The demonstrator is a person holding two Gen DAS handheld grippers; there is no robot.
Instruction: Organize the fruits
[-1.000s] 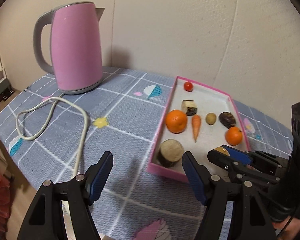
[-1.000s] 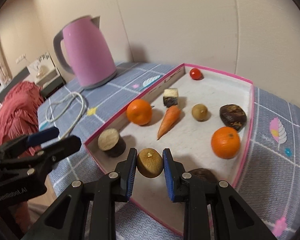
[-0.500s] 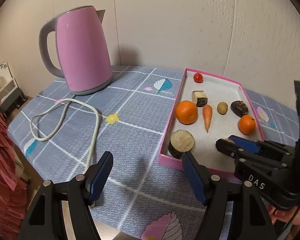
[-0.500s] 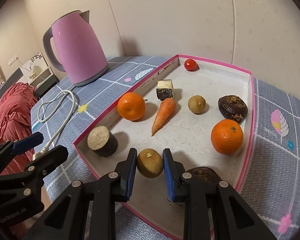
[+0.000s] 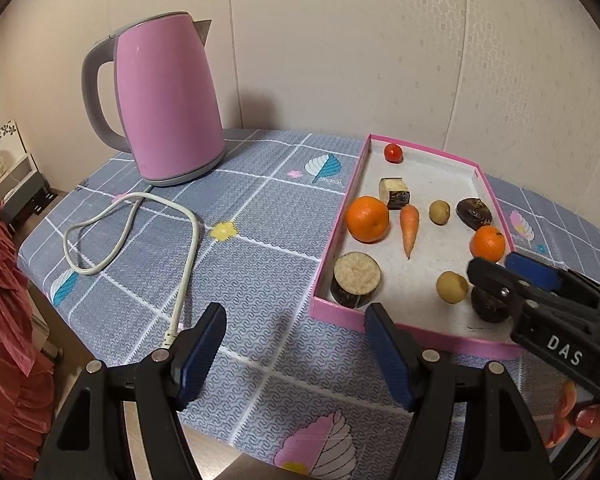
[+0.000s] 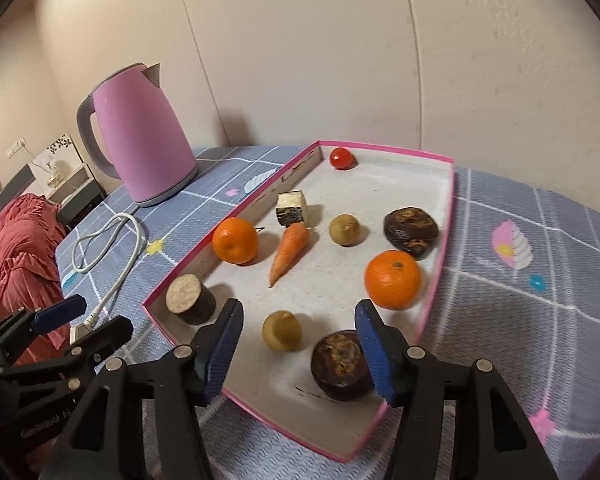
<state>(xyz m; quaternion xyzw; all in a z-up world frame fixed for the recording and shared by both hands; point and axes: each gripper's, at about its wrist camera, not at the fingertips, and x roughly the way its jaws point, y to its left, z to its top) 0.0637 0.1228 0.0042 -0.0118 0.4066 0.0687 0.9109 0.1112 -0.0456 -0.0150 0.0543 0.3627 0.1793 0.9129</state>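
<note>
1. Fruit position: the small tan fruit (image 6: 281,330) sits on the floor of the pink tray (image 6: 436,264), ahead of the right gripper (image 6: 300,350), left of centre between its spread fingers, touching neither.
2. The left gripper (image 5: 294,354), also spread and empty, hangs over the tablecloth (image 5: 236,272), farther off.

Two wrist views, both facing the pink tray from its near end

The left camera sat back over the worktop (image 5: 260,240), the tray (image 5: 342,236) to its right; the right camera hung close above the tray (image 6: 436,264). Both shared tray and kettle (image 5: 168,108).
</note>
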